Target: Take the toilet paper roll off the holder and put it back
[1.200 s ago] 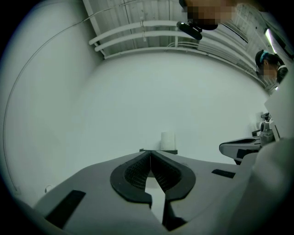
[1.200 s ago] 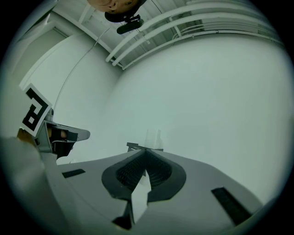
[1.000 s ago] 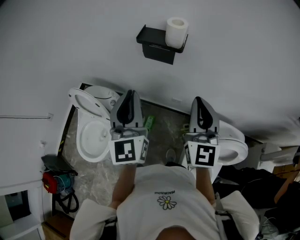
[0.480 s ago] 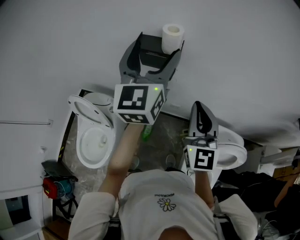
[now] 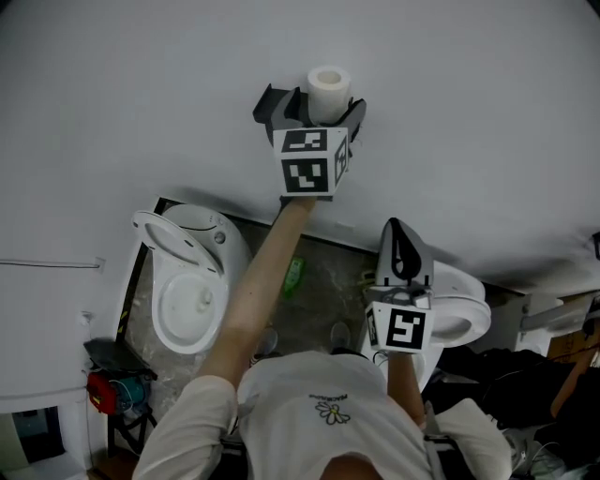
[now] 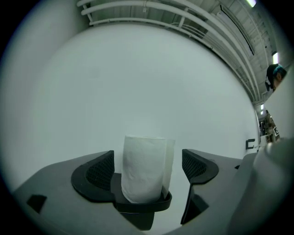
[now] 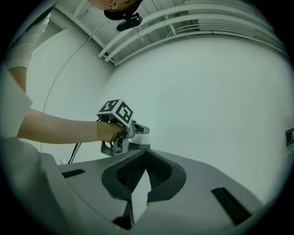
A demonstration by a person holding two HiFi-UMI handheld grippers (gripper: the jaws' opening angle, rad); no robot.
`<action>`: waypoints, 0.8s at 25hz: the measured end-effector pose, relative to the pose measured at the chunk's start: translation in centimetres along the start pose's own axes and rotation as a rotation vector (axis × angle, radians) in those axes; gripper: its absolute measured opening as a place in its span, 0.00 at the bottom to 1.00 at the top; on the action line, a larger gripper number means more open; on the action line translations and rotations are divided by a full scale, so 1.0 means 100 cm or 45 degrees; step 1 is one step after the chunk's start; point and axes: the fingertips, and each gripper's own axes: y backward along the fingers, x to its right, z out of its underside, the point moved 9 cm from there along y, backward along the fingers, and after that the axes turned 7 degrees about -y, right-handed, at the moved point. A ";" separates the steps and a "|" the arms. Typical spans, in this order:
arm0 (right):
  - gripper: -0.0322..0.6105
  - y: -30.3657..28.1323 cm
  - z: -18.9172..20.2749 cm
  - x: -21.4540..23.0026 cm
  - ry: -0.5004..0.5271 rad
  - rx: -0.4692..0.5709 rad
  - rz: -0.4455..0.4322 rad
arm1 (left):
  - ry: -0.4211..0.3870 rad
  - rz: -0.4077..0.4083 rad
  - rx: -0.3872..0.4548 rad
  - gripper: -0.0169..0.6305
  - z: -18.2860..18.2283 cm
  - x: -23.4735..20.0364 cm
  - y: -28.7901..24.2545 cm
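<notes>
A white toilet paper roll [image 5: 328, 93] [image 6: 145, 168] stands upright in a black wall holder [image 5: 277, 105] [image 6: 141, 205]. My left gripper [image 6: 147, 166] [image 5: 317, 120] is open, one jaw on each side of the roll, with gaps showing on both sides. In the right gripper view the left gripper's marker cube [image 7: 115, 112] shows at the wall, held by a hand. My right gripper [image 7: 146, 166] [image 5: 403, 246] is shut with nothing in it, held low and away from the holder.
A plain white wall [image 5: 141, 84] fills the back. Below stand an open toilet [image 5: 186, 281] at the left and another toilet [image 5: 469, 305] at the right. A green bottle [image 5: 294, 276] lies on the stone floor. Ceiling pipes [image 6: 151, 10] run overhead.
My left gripper has risen from beside the right one up to the holder and opened around the roll. The right gripper has stayed where it was, shut.
</notes>
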 end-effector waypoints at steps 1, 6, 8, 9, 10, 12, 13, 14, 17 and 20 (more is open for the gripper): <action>0.06 0.000 0.000 0.000 -0.001 0.000 0.004 | -0.012 -0.006 -0.015 0.72 0.002 0.000 -0.003; 0.06 0.003 0.004 0.007 0.012 -0.021 0.023 | -0.040 -0.046 -0.032 0.60 0.009 -0.002 -0.008; 0.06 0.002 0.004 0.009 0.011 -0.023 0.028 | -0.048 -0.059 -0.026 0.50 0.011 -0.003 -0.007; 0.06 0.002 0.005 0.010 0.011 -0.026 0.029 | -0.051 -0.060 -0.023 0.50 0.012 -0.003 -0.007; 0.06 0.001 0.005 0.010 0.012 -0.029 0.029 | -0.052 -0.059 -0.023 0.50 0.012 -0.003 -0.007; 0.06 0.000 0.005 0.008 0.012 -0.031 0.025 | -0.051 -0.055 -0.026 0.49 0.012 -0.004 -0.006; 0.06 -0.001 0.006 0.006 0.013 -0.030 0.021 | -0.051 -0.051 -0.027 0.49 0.013 -0.005 -0.006; 0.06 -0.002 0.006 0.005 0.015 -0.028 0.016 | -0.052 -0.047 -0.030 0.49 0.013 -0.005 -0.007; 0.06 -0.006 0.003 0.002 0.021 -0.015 0.006 | -0.050 -0.031 -0.037 0.48 0.012 -0.007 -0.006; 0.06 -0.010 -0.003 0.000 0.037 0.010 -0.001 | -0.067 -0.036 0.004 0.48 0.004 -0.011 0.000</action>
